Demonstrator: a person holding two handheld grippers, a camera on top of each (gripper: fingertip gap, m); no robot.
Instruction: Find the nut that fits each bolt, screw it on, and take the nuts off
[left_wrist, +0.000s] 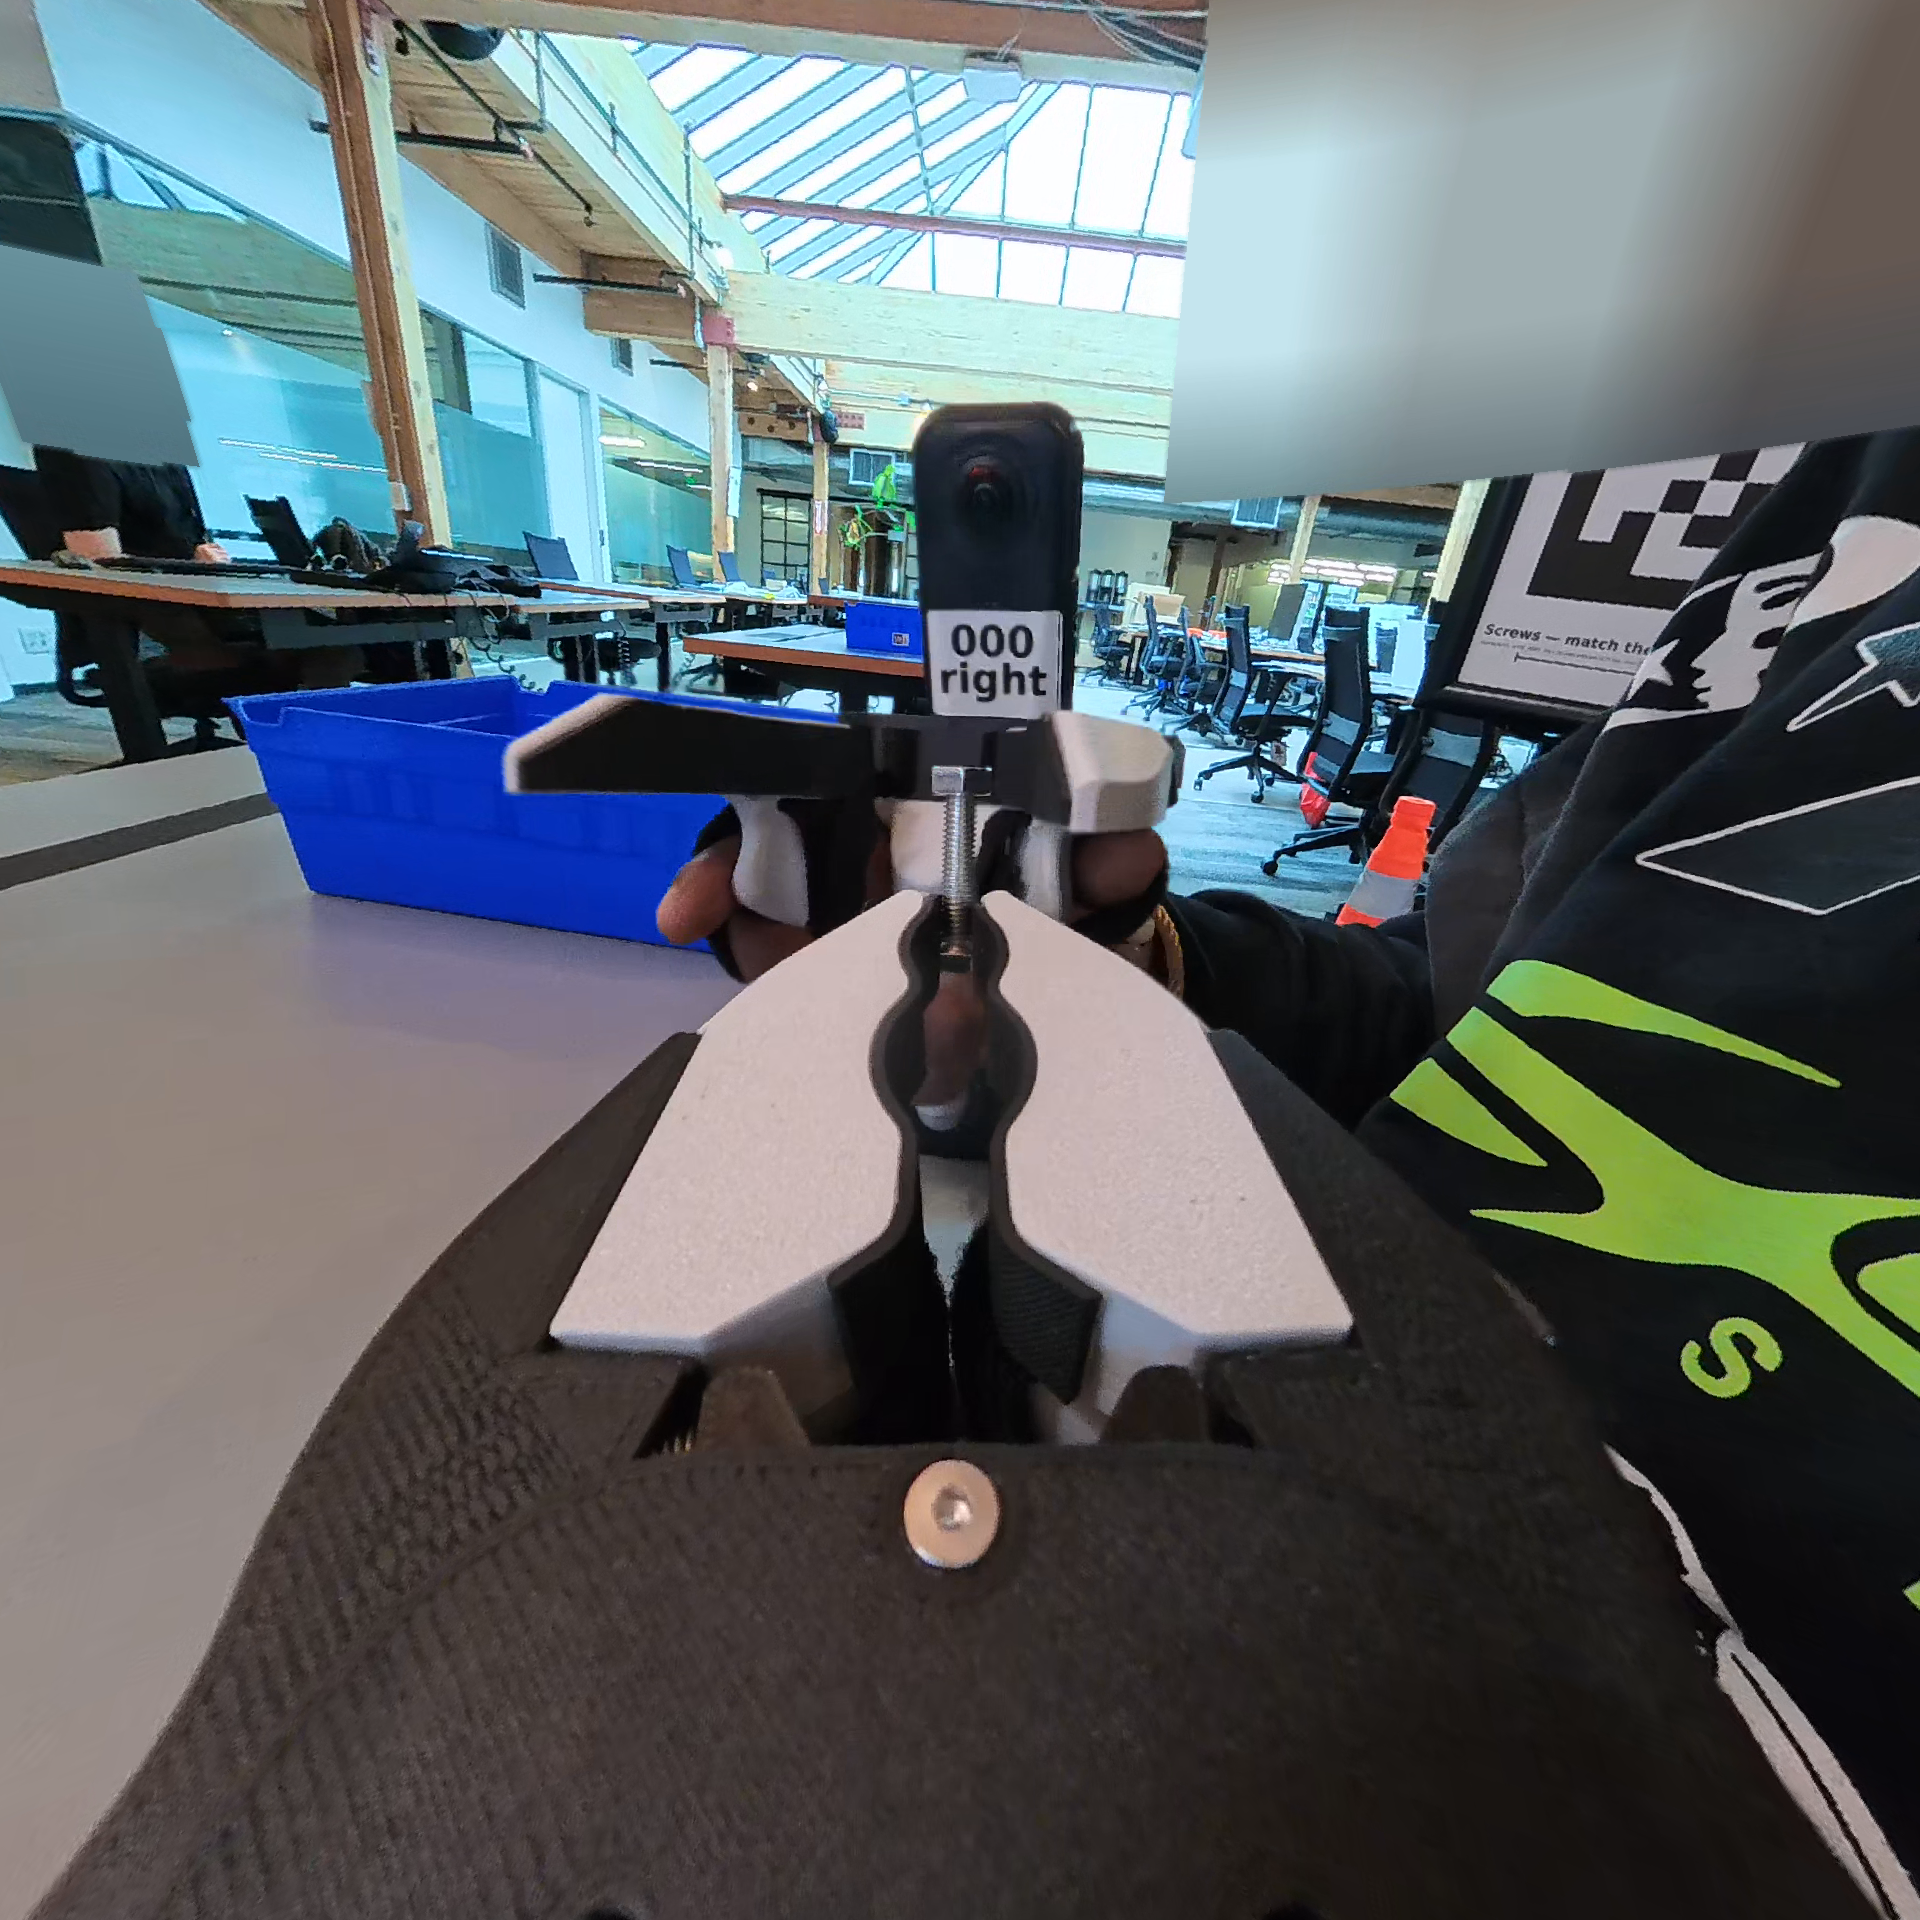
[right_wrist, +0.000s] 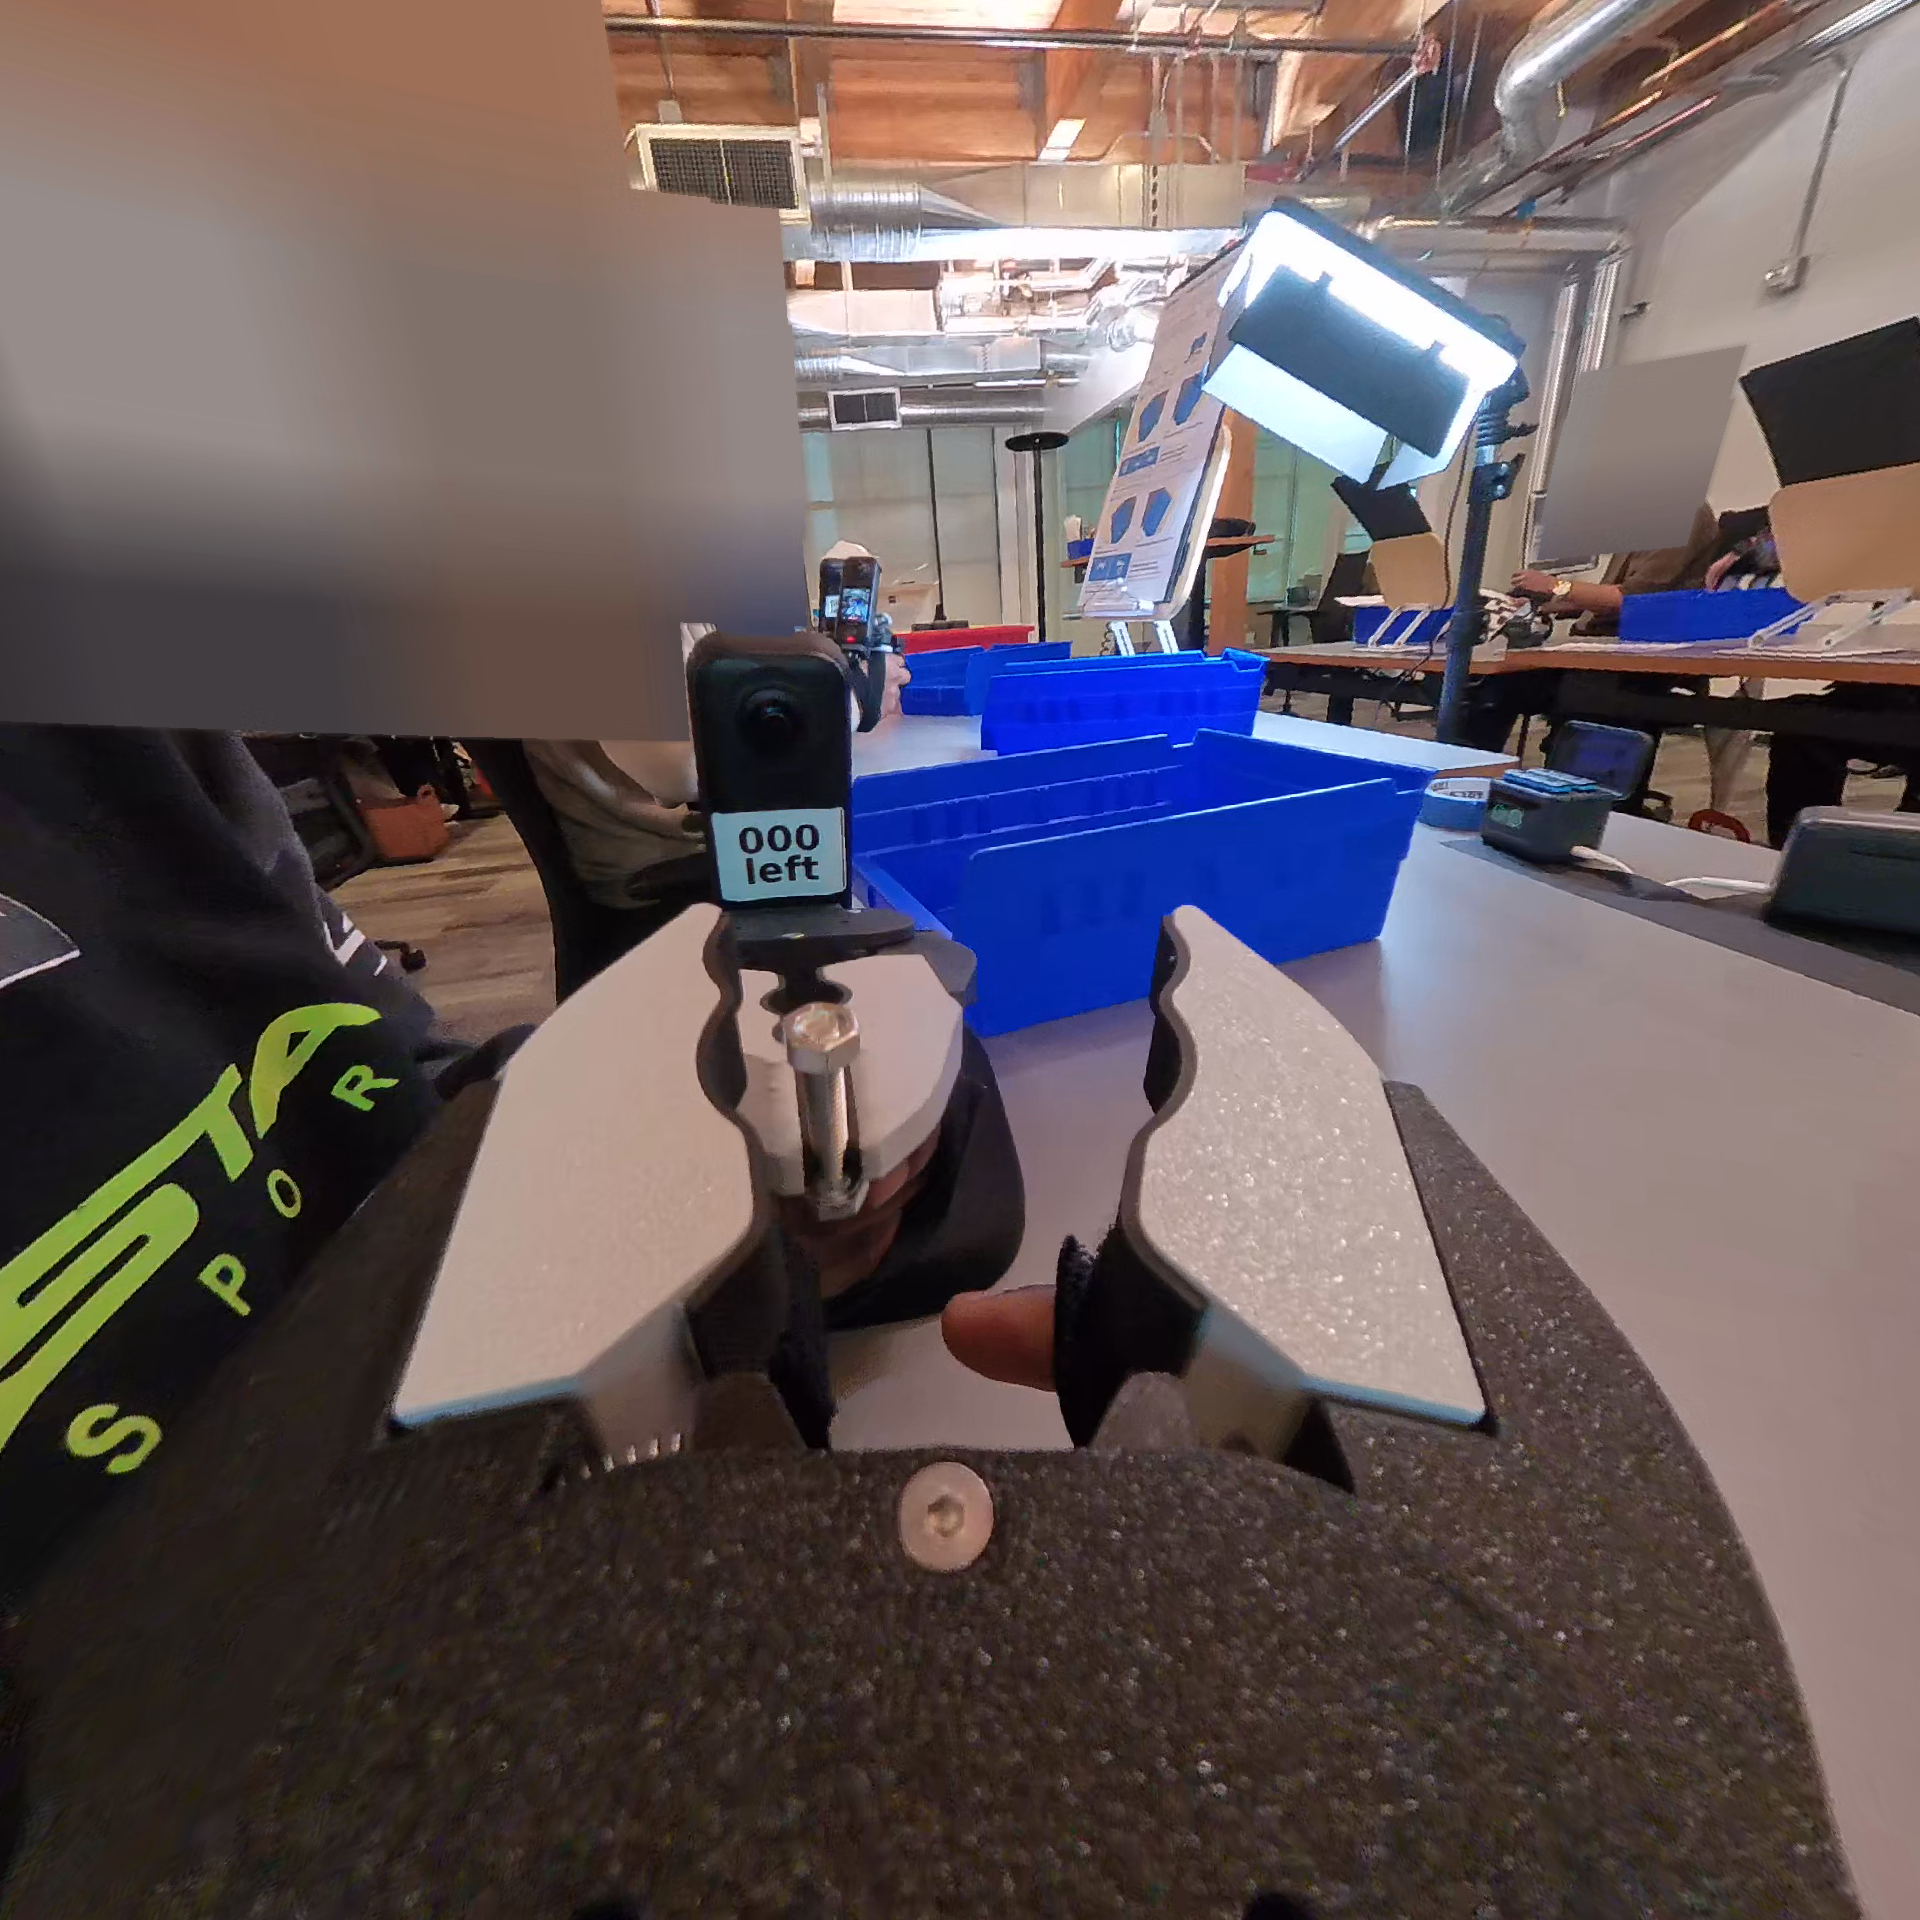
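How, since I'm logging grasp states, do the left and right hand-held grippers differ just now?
The left hand-held gripper is shut on the silver hex-head bolt, clamping its threaded shank. The right hand-held gripper stands wide open and grips nothing. The left one's jaws nearly meet, while the right one's jaws stand far apart, with the bolt in their gap near one finger. Both have white fingers on black bodies.

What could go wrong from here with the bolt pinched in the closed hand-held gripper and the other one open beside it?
1. The left hand-held gripper pinches the bolt only at its very tips; twisting could tilt it or pop it free.
2. The right hand-held gripper is open and off-centre, so closing might miss or knock the bolt.
3. The nut sits at the thread's end; it could drop off onto the table.
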